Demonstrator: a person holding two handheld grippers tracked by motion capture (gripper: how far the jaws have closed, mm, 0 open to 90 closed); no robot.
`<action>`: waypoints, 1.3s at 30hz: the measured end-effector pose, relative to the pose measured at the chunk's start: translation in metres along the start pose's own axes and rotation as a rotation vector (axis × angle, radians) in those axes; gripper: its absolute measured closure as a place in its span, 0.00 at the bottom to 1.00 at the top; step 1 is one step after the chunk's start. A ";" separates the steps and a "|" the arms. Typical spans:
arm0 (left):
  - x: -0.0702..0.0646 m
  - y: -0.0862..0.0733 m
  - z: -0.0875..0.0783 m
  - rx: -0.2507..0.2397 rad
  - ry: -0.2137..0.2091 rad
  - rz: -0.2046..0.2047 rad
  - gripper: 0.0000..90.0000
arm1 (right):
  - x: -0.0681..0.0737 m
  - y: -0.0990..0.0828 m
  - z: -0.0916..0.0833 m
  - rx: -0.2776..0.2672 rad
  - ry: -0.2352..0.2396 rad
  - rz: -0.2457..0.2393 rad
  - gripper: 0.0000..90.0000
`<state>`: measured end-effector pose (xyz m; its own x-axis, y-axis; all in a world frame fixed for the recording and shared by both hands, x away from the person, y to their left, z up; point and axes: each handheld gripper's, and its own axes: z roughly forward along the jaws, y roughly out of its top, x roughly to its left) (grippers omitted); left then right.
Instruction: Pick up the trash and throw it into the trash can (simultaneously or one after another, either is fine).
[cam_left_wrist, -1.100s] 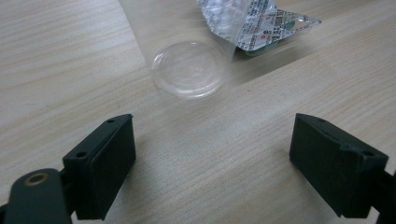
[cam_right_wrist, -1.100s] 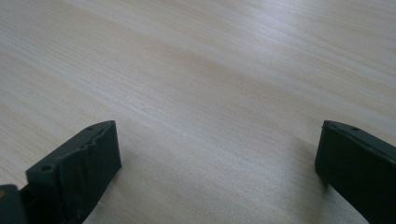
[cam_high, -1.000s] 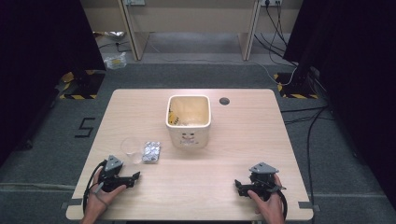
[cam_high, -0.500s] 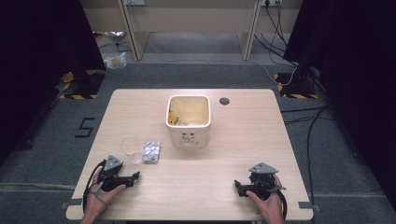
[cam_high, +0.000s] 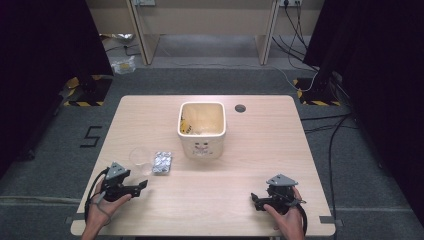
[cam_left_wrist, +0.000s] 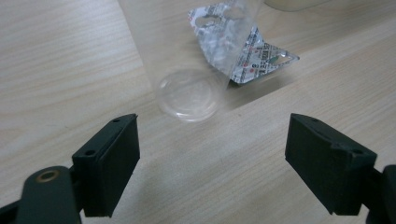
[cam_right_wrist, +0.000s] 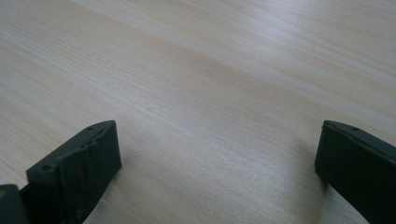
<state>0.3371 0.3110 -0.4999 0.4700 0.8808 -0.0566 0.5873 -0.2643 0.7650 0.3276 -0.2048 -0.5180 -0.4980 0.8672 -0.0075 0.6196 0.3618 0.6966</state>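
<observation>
Clear cup (cam_left_wrist: 189, 70) stands upright before the wide-open, empty left gripper (cam_left_wrist: 212, 154), its base touching a blister pack (cam_left_wrist: 247, 46)

My left gripper (cam_left_wrist: 212, 154) pads matt black rubbery plastic, clear glossy plastic cup (cam_left_wrist: 191, 88) smooth, blister pack (cam_left_wrist: 247, 51) shiny crinkled foil with print, table (cam_right_wrist: 210, 84) pale wood grain, smooth satin, my right gripper (cam_right_wrist: 217, 172) matt black, tub (cam_high: 201, 127) cream glossy.

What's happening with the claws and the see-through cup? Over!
Left gripper open, aimed at the clear cup, not touching. Right gripper open over bare table. Blister pack lies just behind the cup.
</observation>
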 end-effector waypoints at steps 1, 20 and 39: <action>0.000 0.001 -0.002 -0.004 -0.001 -0.005 0.19 | 0.000 0.000 0.000 0.000 0.000 0.000 0.01; 0.008 0.034 -0.029 -0.076 -0.015 -0.022 0.20 | 0.000 0.000 0.000 0.001 0.003 0.000 0.01; 0.028 0.064 -0.024 -0.116 -0.020 -0.061 0.26 | -0.001 0.000 0.000 0.000 0.004 -0.006 0.00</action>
<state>0.3716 0.3284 -0.4371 0.4489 0.8858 -0.1173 0.5362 -0.1620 0.8284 0.3284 -0.2049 -0.5181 -0.5039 0.8637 -0.0089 0.6168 0.3670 0.6963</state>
